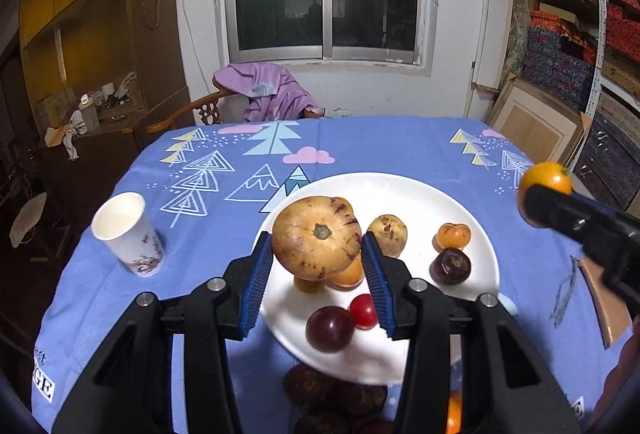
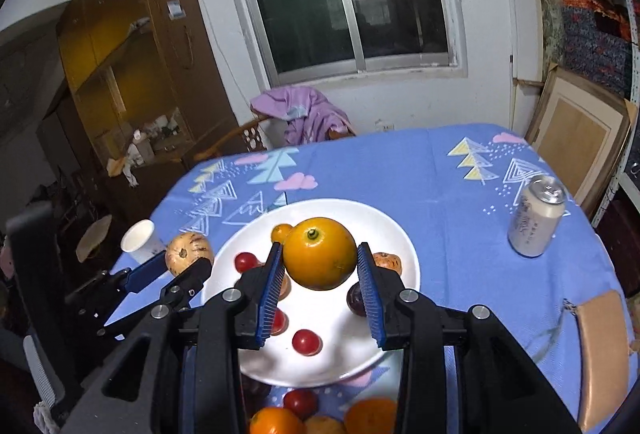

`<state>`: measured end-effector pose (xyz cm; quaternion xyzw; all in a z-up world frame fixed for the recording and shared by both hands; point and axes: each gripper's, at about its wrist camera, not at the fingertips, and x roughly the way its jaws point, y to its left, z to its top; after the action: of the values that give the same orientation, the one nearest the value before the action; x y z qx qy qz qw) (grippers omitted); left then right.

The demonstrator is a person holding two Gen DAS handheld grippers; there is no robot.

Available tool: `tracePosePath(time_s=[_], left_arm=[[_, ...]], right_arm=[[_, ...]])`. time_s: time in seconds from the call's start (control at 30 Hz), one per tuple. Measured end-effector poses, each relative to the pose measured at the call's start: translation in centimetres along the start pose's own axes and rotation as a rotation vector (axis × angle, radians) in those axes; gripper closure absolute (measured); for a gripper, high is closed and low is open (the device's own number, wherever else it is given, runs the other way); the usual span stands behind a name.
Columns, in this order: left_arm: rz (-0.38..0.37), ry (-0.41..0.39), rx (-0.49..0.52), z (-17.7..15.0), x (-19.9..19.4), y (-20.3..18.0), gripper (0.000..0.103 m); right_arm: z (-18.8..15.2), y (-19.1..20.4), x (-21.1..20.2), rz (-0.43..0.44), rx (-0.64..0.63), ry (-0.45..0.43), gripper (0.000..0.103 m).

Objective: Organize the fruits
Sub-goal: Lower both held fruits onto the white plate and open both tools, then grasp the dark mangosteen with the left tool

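My left gripper [image 1: 318,248] is shut on a tan, purple-streaked round fruit [image 1: 316,238], held in the air above the white plate [image 1: 400,194]. My right gripper [image 2: 320,266] is shut on an orange [image 2: 320,254], also lifted over the plate [image 2: 360,218]. Each gripper shows in the other's view: the orange [image 1: 544,180] at the right edge, the tan fruit [image 2: 188,252] at the left. On the plate lie several small fruits: a dark plum [image 1: 330,328], a red cherry tomato [image 1: 363,311], a small tangerine [image 1: 453,235], a dark round fruit [image 1: 450,266].
A paper cup [image 1: 128,234] stands left of the plate and a drink can [image 2: 536,220] at the right. A tan pouch [image 2: 602,354] lies at the near right. More oranges [image 2: 370,414] and dark fruits [image 1: 332,390] lie on the blue cloth near the front edge. A chair with a purple garment [image 1: 268,90] stands behind.
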<state>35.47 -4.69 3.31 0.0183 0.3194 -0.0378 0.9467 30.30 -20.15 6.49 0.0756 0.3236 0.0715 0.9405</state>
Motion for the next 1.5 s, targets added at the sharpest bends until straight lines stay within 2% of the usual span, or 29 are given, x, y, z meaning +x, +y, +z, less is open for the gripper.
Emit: tracePosePath(time_s=[0.17, 0.37, 0.67, 0.73, 0.8, 0.9, 1.07, 1.2, 1.3, 1.37, 1.5], left_arm=[[0.003, 0.025, 0.011, -0.4, 3.3, -0.2, 0.058], [-0.006, 0.072, 0.021, -1.2, 6.0, -0.1, 0.058], [-0.024, 0.077, 0.028, -1.2, 7.4, 0.0, 0.058], [-0.038, 0.086, 0.019, -1.1, 7.6, 0.3, 0.055], [-0.045, 0.099, -0.002, -1.3, 7.9, 0.6, 0.045], [-0.039, 0.104, -0.006, -1.3, 8.0, 0.7, 0.040], [-0.041, 0.092, -0.016, -0.7, 7.0, 1.1, 0.037], [-0.025, 0.054, -0.040, 0.1, 4.2, 2.2, 0.037], [-0.020, 0.024, -0.064, 0.0, 1.1, 3.4, 0.028], [-0.019, -0.005, -0.068, -1.4, -1.2, 4.1, 0.022], [0.030, 0.007, -0.025, -6.1, -4.0, 5.0, 0.021]], right_arm=[[-1.0, -0.3, 4.0, -0.026, -0.017, 0.069, 0.065], [-2.3, -0.3, 6.3, -0.041, -0.039, 0.134, 0.065], [-3.7, 0.6, 8.8, -0.067, -0.099, 0.199, 0.065], [-3.8, 0.7, 9.3, -0.068, -0.103, 0.211, 0.065], [-4.0, 0.8, 9.6, -0.077, -0.111, 0.219, 0.065], [-4.1, 0.9, 9.9, -0.082, -0.125, 0.226, 0.065], [-3.4, 0.9, 8.3, -0.083, -0.118, 0.176, 0.049], [-2.8, 0.8, 5.1, -0.067, -0.104, 0.118, 0.049], [-2.9, 0.4, 2.0, -0.047, -0.080, 0.076, 0.045], [-3.3, 0.3, 0.0, -0.041, -0.067, 0.040, 0.036], [-6.6, -0.8, -3.6, -0.022, -0.029, 0.011, 0.035]])
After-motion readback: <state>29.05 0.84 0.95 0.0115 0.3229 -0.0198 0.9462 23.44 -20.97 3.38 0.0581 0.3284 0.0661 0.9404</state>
